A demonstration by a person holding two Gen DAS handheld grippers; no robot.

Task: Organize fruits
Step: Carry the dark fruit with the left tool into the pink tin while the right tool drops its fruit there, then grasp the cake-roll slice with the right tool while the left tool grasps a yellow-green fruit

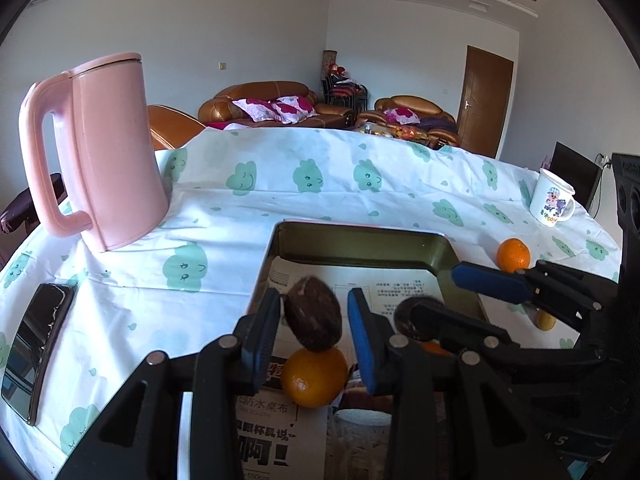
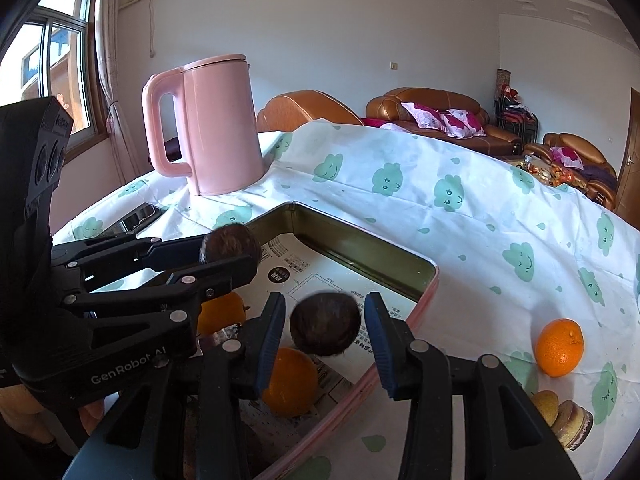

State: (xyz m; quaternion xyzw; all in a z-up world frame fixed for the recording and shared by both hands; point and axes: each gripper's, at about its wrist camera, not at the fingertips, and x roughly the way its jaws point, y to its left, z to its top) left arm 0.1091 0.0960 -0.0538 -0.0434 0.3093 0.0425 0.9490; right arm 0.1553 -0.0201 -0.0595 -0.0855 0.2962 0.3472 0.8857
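Note:
A metal tin (image 1: 360,240) lined with newspaper sits on the cloud-print tablecloth. My left gripper (image 1: 314,326) is over the tin with a dark brown fruit (image 1: 314,320) between its blue pads; the left pad touches it, a gap shows on the right. An orange (image 1: 314,378) lies below in the tin. My right gripper (image 2: 325,334) is open around another dark brown fruit (image 2: 325,324), with gaps on both sides. Oranges (image 2: 290,382) lie in the tin under it. One orange (image 2: 559,347) sits on the cloth outside the tin, also in the left wrist view (image 1: 513,255).
A pink kettle (image 1: 104,152) stands at the back left of the table. A phone (image 1: 36,350) lies at the left edge. A white mug (image 1: 552,202) stands at the far right. Small yellow-brown pieces (image 2: 568,420) lie on the cloth right of the tin.

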